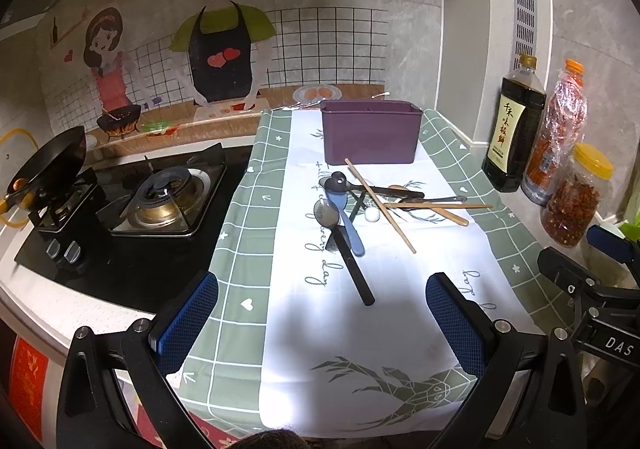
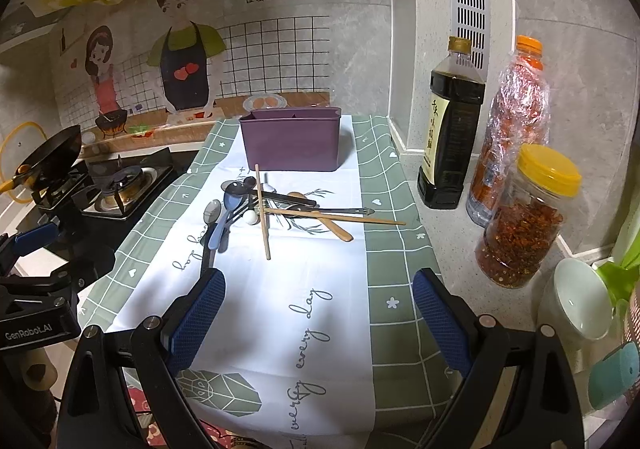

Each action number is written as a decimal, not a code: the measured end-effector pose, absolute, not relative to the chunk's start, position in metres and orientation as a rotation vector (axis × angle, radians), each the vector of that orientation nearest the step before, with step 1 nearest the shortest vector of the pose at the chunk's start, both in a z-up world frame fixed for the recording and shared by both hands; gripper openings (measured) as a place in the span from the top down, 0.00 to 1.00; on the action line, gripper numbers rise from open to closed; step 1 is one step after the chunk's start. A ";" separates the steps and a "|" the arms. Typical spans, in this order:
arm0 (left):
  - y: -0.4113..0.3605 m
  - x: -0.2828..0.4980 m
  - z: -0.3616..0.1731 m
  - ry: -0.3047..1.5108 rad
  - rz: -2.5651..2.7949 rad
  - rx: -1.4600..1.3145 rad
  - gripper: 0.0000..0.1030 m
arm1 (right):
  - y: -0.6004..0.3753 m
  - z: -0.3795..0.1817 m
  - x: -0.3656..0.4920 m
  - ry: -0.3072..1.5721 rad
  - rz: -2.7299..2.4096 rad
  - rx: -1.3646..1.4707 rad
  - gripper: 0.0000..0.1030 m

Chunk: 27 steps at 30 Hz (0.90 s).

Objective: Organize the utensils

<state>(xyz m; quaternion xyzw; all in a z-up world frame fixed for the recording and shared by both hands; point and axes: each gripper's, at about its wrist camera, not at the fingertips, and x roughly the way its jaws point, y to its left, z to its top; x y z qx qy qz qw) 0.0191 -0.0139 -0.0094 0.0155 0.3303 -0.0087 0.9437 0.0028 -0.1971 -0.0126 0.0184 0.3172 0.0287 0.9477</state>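
purple plastic holder (image 1: 371,137) stands upright at the far end of a green-and-white cloth (image 1: 240,249) laid on the counter. just in front of it, near but apart, lies a loose pile of utensils: two bamboo chopsticks (image 1: 380,205) crossed over each other, a wooden spoon (image 1: 440,211), a pale blue spoon (image 1: 346,221), a black-handled metal spoon (image 1: 344,245) nearest the camera, and several darker pieces beneath, too tangled to tell apart. a small white object (image 1: 371,214) sits among them.

left gripper (image 1: 320,313) hovers above the near part of the cloth, fingers spread wide, nothing between the blue pads (image 1: 186,317). right gripper (image 2: 318,313) likewise hovers over the cloth, jaws wide apart and empty.

gas stove (image 1: 160,201) lies left of the cloth, a black pan (image 1: 52,161) tilted on its far burner. right of the cloth, against the wall, stand a soy sauce bottle (image 2: 452,129), an orange-capped bottle (image 2: 512,121) and a yellow-lidded jar (image 2: 528,217).
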 end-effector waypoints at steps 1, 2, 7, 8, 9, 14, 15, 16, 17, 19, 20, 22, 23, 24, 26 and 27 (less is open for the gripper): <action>-0.014 0.021 -0.010 0.678 -0.019 0.032 0.00 | -0.197 -0.013 0.005 0.649 0.057 0.040 0.09; -0.013 0.024 -0.011 0.685 -0.020 0.034 0.00 | -0.198 -0.014 0.008 0.652 0.055 0.042 0.09; -0.008 0.042 -0.020 0.730 -0.035 0.043 0.00 | -0.193 -0.017 0.020 0.665 0.045 0.033 0.09; -0.006 0.049 -0.023 0.748 -0.041 0.046 0.00 | -0.191 -0.017 0.023 0.669 0.043 0.030 0.09; -0.004 0.055 -0.026 0.761 -0.044 0.049 0.00 | -0.190 -0.018 0.026 0.672 0.041 0.029 0.09; 0.009 0.080 -0.032 0.785 -0.054 0.043 0.00 | -0.186 -0.021 0.046 0.685 0.019 0.019 0.09; 0.013 0.086 -0.032 0.785 -0.053 0.044 0.00 | -0.184 -0.022 0.053 0.687 0.013 0.014 0.09; 0.016 0.090 -0.032 0.786 -0.053 0.044 0.00 | -0.183 -0.022 0.059 0.687 0.007 0.009 0.09; 0.021 0.096 -0.031 0.787 -0.053 0.043 0.00 | -0.181 -0.023 0.064 0.687 0.000 0.004 0.09; 0.032 0.107 -0.029 0.786 -0.058 0.032 0.00 | -0.178 -0.023 0.076 0.698 -0.002 0.003 0.09; 0.036 0.111 -0.027 0.782 -0.060 0.026 0.00 | -0.177 -0.022 0.082 0.705 -0.001 0.001 0.09; 0.051 0.119 -0.024 0.769 -0.057 0.016 0.00 | -0.173 -0.021 0.094 0.715 -0.007 -0.006 0.09; 0.057 0.121 -0.023 0.766 -0.059 0.012 0.00 | -0.171 -0.021 0.100 0.719 -0.014 -0.010 0.09; 0.063 0.124 -0.022 0.763 -0.062 0.006 0.00 | -0.169 -0.020 0.107 0.725 -0.019 -0.011 0.09; 0.080 0.132 -0.020 0.755 -0.067 -0.008 0.00 | -0.163 -0.019 0.120 0.740 -0.020 -0.012 0.09; 0.086 0.135 -0.019 0.749 -0.069 -0.016 0.00 | -0.159 -0.019 0.128 0.747 -0.021 -0.022 0.09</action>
